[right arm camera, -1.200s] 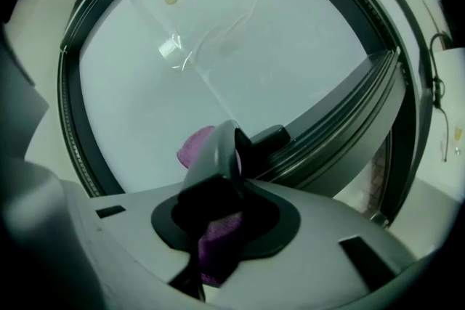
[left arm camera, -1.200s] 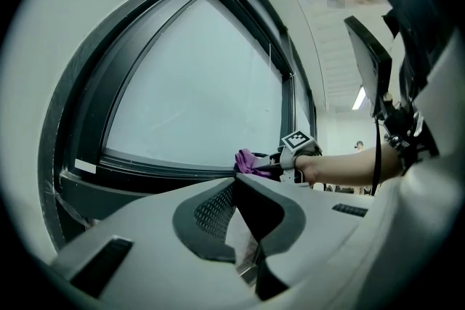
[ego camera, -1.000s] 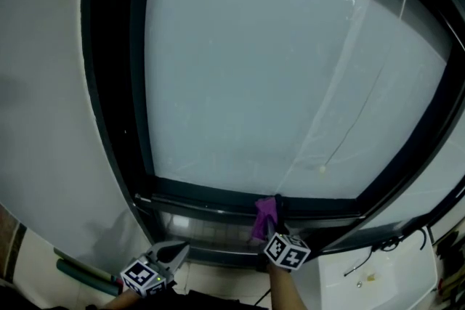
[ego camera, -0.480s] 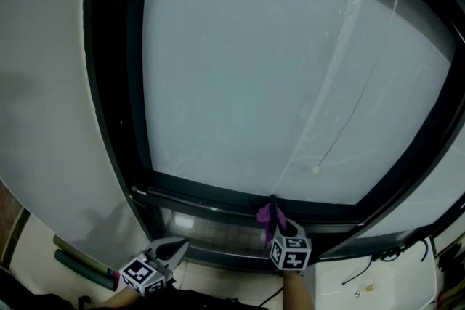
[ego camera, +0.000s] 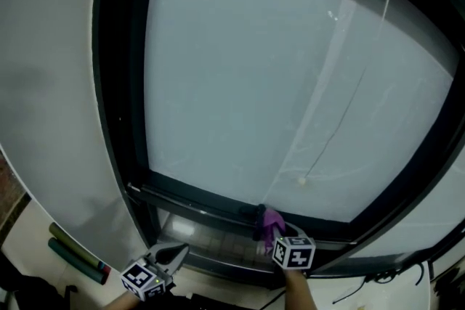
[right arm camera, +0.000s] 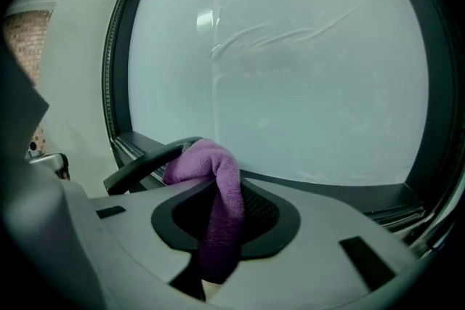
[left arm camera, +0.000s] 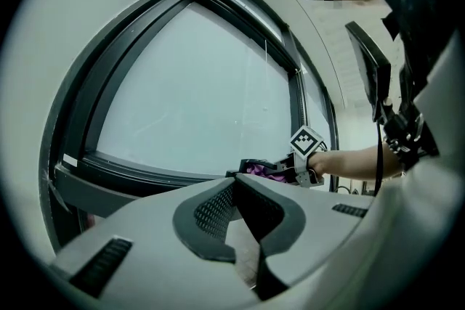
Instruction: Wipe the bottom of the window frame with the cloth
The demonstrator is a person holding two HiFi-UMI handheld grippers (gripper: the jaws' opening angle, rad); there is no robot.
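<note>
- Firstly, the right gripper [ego camera: 275, 231] has its jaws clamped on the purple cloth [right arm camera: 215, 181]. A fold of the cloth stands up above the jaws and the rest hangs down between them.
- The cloth lies against the bottom of the window frame [ego camera: 200, 198], a little right of its middle, next to a dark curved bar [right arm camera: 138, 165] whose kind I cannot tell.
- The left gripper [ego camera: 174, 253] hangs lower and to the left, well apart from the frame. Its jaw tips meet, with nothing between them.
- The bottom rail runs on from the cloth toward both corners, and the longer stretch is on the left.
- Above the rail the glass pane [ego camera: 240, 76] fills the frame, and a thin cord with a bead [ego camera: 301, 181] hangs in front of it, just above the cloth.
- Left of the frame is the pale wall [ego camera: 51, 83], with green tubes [ego camera: 76, 254] low beside it.
- Compared with one second ago, the cloth is closer under the bead, so farther right along the rail. The left gripper is at about the same place.
</note>
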